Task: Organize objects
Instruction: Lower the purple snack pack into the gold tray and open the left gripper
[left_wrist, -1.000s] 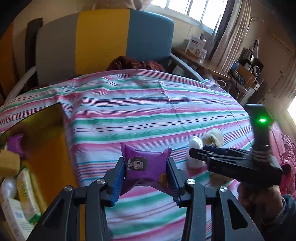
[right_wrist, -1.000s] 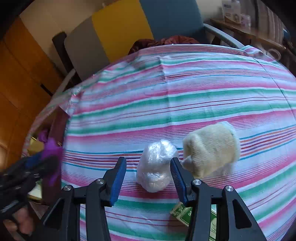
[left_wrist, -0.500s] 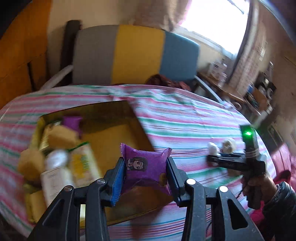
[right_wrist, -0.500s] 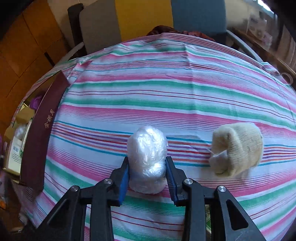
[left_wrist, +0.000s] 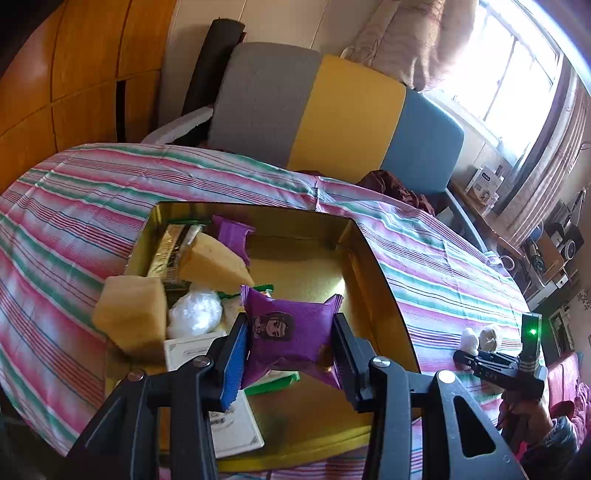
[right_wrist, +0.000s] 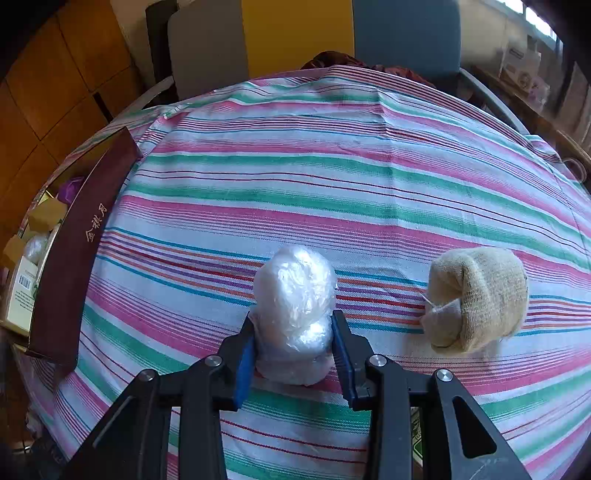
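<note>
Left gripper pinching purple packet sidewise over box; light, crinkly. Right gripper clamped on plastic-wrapped bundle mid-table: soft, slippery, likely squashable.

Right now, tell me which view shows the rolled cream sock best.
The right wrist view: the cream sock lies large and sharp on the striped cloth. The left wrist view shows it only as a tiny distant blob.
</note>
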